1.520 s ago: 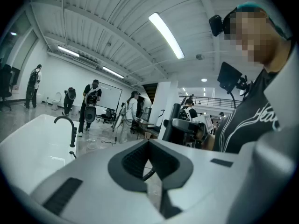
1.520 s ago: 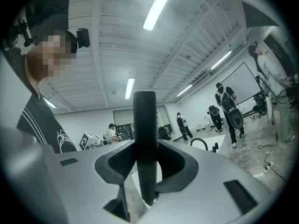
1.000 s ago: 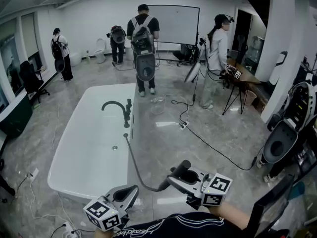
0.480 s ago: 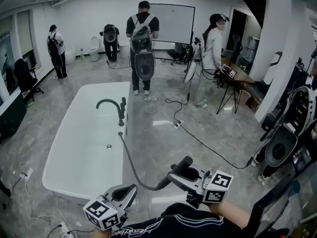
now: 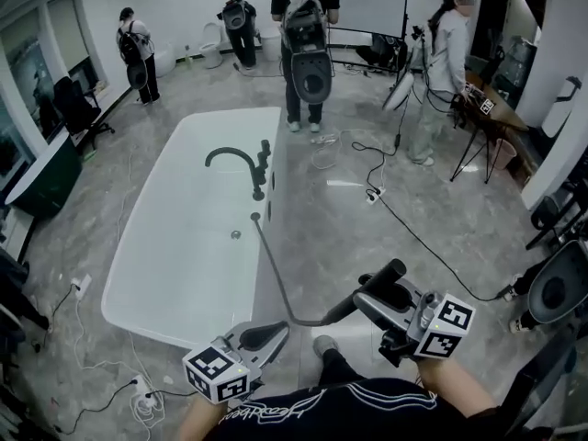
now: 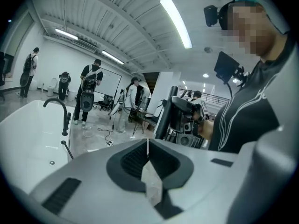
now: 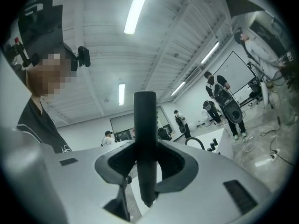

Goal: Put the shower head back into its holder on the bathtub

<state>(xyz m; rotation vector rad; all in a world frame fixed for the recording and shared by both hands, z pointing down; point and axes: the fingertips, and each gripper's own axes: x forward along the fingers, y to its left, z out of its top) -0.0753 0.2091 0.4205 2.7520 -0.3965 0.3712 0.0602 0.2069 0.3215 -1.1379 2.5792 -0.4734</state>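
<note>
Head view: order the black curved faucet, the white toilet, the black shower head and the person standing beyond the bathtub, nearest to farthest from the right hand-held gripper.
1. Black shower head: held in the right hand-held gripper.
2. Black curved faucet: on the white bathtub rim, ahead-left.
3. Person standing beyond the bathtub: mid-room.
4. White toilet: far wall.

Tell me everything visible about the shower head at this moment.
The shower head is a slim, dark, matte rod, clamped in the jaws of the right gripper and held over the floor beside the white bathtub. Its free end tilts upward. A thin dark hose runs from its lower end to the bathtub rim near the faucet.
</note>
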